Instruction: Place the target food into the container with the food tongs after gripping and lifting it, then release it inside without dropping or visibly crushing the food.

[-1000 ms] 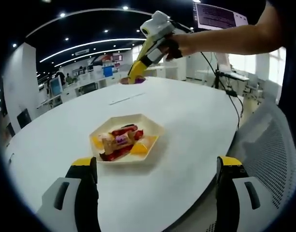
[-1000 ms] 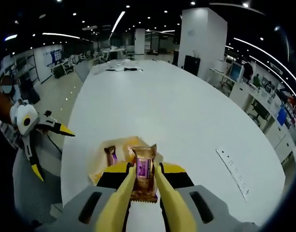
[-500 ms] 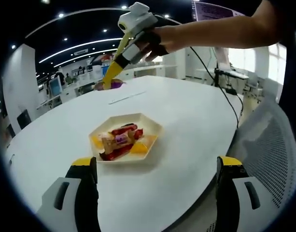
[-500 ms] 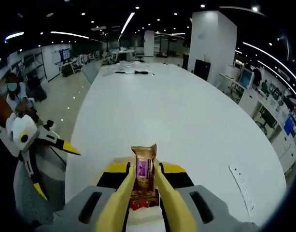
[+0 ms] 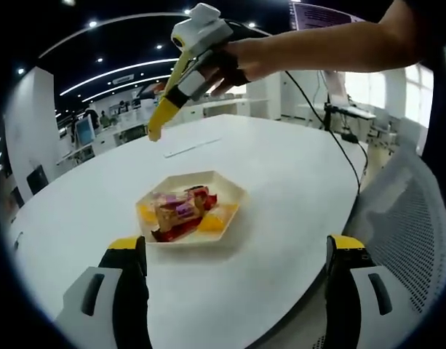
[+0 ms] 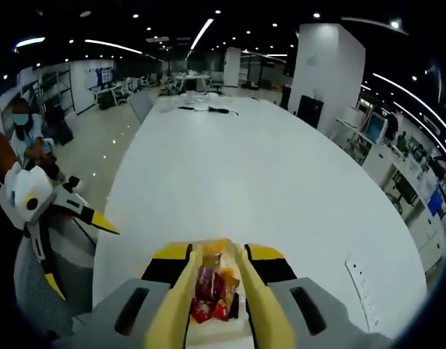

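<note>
We are hovering our right gripper (image 6: 216,305) above the pale hexagonal tray (image 5: 233,193) near the white oval table's (image 5: 295,174) edge, jaws narrowly parted, gripping nothing. The gold-and-purple wrapped snack bar (image 5: 176,211) is lying among the tray's sweets. Our left gripper (image 5: 237,309) is waiting wide open and empty. We judge the release made; withdrawing comes next.

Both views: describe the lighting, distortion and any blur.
Left gripper view: strong fisheye bend curves the white table edge and ceiling light strips; even overhead light, bright windows at right; the hexagonal tray of snacks is sharp. Right gripper view: same curvature, dim ceiling with spot lights; the right hand-held gripper close to the lens looks soft, snacks between its jaws slightly blurred.
</note>
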`<state>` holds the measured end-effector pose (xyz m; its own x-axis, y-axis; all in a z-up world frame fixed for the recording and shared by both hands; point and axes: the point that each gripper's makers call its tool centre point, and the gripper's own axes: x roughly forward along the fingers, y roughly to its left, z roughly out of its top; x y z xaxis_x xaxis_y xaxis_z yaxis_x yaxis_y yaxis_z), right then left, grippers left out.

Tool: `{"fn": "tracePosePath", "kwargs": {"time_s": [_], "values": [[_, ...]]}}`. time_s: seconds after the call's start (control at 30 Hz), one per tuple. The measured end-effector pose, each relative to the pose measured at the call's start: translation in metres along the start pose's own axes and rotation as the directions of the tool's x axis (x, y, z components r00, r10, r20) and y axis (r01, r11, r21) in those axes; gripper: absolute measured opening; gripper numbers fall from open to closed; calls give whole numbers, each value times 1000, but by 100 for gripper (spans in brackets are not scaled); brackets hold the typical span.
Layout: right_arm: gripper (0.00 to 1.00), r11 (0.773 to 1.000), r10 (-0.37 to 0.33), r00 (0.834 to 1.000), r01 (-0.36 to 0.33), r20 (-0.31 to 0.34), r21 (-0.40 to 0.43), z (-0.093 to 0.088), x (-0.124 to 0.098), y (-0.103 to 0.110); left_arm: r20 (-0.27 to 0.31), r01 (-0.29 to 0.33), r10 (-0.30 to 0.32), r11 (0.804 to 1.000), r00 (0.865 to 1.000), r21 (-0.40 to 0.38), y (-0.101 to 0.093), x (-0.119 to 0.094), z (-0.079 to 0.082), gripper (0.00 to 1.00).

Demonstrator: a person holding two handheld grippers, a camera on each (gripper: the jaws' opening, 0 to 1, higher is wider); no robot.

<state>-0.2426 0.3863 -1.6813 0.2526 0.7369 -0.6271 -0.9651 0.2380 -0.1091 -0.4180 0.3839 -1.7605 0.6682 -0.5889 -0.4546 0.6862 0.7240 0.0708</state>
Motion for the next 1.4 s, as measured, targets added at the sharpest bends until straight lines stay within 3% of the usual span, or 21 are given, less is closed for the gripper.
{"fn": "tracePosePath", "kwargs": {"time_s": [0.63,0.7,0.73,1.1,1.4], "values": [[28,999,-48,999,48,23,-6,0,-14,-12,-2,2,-2,1000,1000,2,0,0,0,98],[27,999,-47,998,48,44,-20,3,-18,-12,-2,1,-1,1000,1000,1,0,0,0,98],[27,999,-28,995,30,95,-13,9,-20,-10,-1,2,-2,1000,1000,1,0,0,0,98],[27,996,-89,988,92,127,-17,-2,-56,-25,-5,11,-11,1000,1000,5,-2,1,-1,98],[27,993,-116,981,118,153,-1,-19,-84,-24,-12,19,-19,1000,1000,11,-4,1,-2,98]]}}
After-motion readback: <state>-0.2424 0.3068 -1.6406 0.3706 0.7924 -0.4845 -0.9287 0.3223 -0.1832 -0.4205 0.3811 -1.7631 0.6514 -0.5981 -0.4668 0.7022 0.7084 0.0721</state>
